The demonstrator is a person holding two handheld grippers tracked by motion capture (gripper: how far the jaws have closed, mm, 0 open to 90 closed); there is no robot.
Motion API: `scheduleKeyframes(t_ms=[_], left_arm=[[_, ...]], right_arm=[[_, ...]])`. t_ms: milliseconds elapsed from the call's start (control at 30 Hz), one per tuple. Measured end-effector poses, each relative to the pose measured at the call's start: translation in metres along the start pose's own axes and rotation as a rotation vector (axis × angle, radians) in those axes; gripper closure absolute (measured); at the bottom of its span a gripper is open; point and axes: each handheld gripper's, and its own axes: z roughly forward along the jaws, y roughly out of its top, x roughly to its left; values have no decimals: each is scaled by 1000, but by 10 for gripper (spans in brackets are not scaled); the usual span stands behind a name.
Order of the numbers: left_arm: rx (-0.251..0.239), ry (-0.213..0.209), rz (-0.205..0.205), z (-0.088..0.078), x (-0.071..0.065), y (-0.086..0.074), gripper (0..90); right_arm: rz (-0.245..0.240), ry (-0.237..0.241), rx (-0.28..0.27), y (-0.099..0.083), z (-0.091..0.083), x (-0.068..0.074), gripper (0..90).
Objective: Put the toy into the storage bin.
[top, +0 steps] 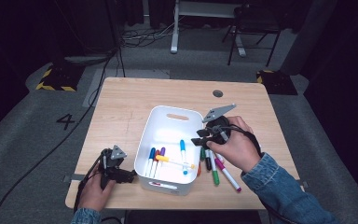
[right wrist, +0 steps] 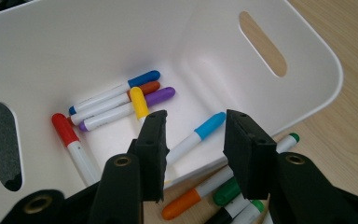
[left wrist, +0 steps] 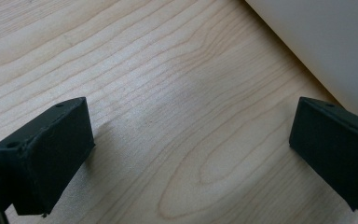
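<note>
Markers are being moved into the white bin (top: 154, 122): six lie inside, light blue marker (right wrist: 196, 135) nearest the right gripper (right wrist: 193, 140), whose jaws stand parted and empty over the near rim. More markers (top: 216, 169) wait on the worktop (top: 121, 102) beside the bin. Next, likely, reach for those. Left gripper (left wrist: 186, 149) rests released, jaws wide.

A light wooden table (top: 121, 107) stands on grey floor. A white bin (top: 156, 123) sits a little toward five o'clock of its centre. Just beside the bin's three o'clock side, loose markers (top: 216, 170) lie on the wood: green, pink and orange-capped ones. A small round grommet (top: 217, 93) sits near the one o'clock corner.
</note>
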Motion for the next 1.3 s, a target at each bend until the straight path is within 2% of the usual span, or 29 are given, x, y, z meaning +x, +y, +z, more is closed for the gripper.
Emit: scheduleKeyframes(t_ms=[67, 200, 267, 433, 767, 800, 1067, 1300], left_arm=[[0, 0, 0, 0, 0, 0, 0], [0, 0, 0, 0, 0, 0, 0], [0, 0, 0, 0, 0, 0, 0], [0, 0, 0, 0, 0, 0, 0], [-2, 9, -3, 0, -1, 0, 0], [3, 0, -15, 0, -1, -1, 0], [3, 0, -16, 0, -1, -1, 0], [3, 0, -16, 0, -1, -1, 0]], right_arm=[[34, 7, -5, -2, -3, -5, 606], [62, -4, -7, -7, -7, -15, 618], [59, -24, 3, -10, -9, -20, 622], [97, -32, 15, -17, -6, -33, 638], [147, -72, 80, -43, 22, -65, 652], [154, -71, 88, -46, 26, -68, 652], [217, -81, 138, -67, 50, -86, 656], [239, -74, 191, -84, 71, -94, 679]])
